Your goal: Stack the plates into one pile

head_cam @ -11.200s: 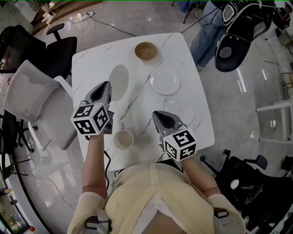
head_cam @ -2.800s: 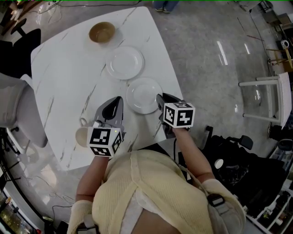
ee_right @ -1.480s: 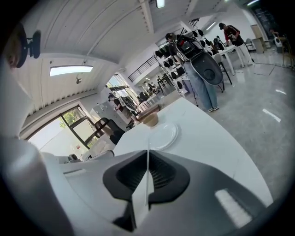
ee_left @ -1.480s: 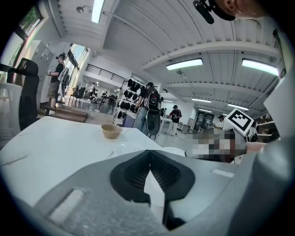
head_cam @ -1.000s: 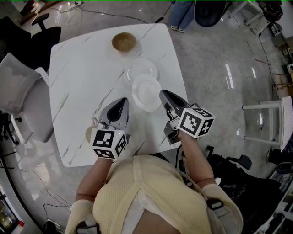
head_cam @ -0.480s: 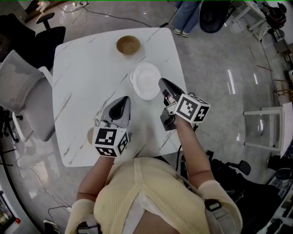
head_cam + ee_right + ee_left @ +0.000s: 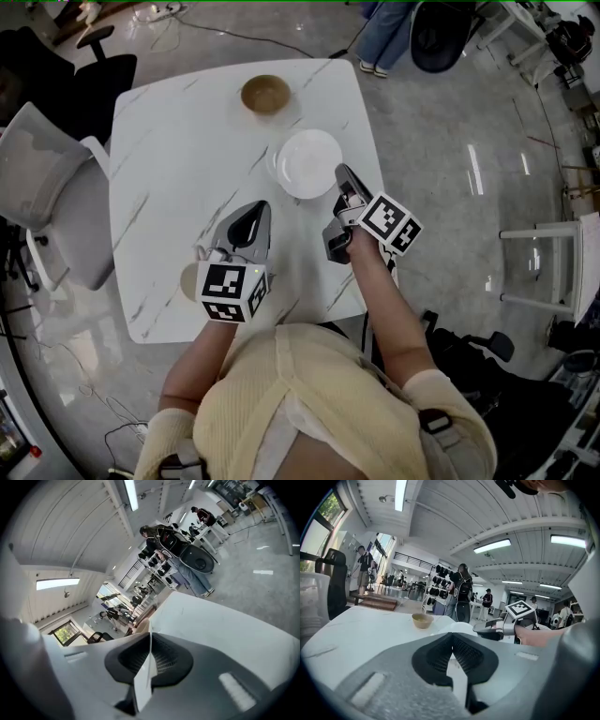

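Two white plates (image 7: pixel 308 163) lie one on the other on the white marble table (image 7: pixel 169 141), the lower one's rim peeking out at the left. My right gripper (image 7: pixel 344 180) is shut on the top plate's near right rim. In the right gripper view that rim shows as a thin white sliver (image 7: pixel 146 672) clamped between the pads of the right gripper (image 7: pixel 150 639). My left gripper (image 7: pixel 251 217) hovers shut and empty nearer to me, left of the pile. The left gripper view shows the left gripper (image 7: pixel 451 639), the pile of plates (image 7: pixel 457 628) and the right gripper (image 7: pixel 506 629) beyond it.
A brown bowl (image 7: pixel 266 94) stands at the table's far side, also seen as a bowl (image 7: pixel 422 619) from the left gripper. A beige mug (image 7: pixel 190 277) sits partly under the left gripper's cube. A grey chair (image 7: pixel 42 197) is on the left. The table's right edge runs close to the right gripper.
The right gripper has carried the held plate away from me and down, so it now rests squarely over the other plate. The left gripper has stayed where it was.
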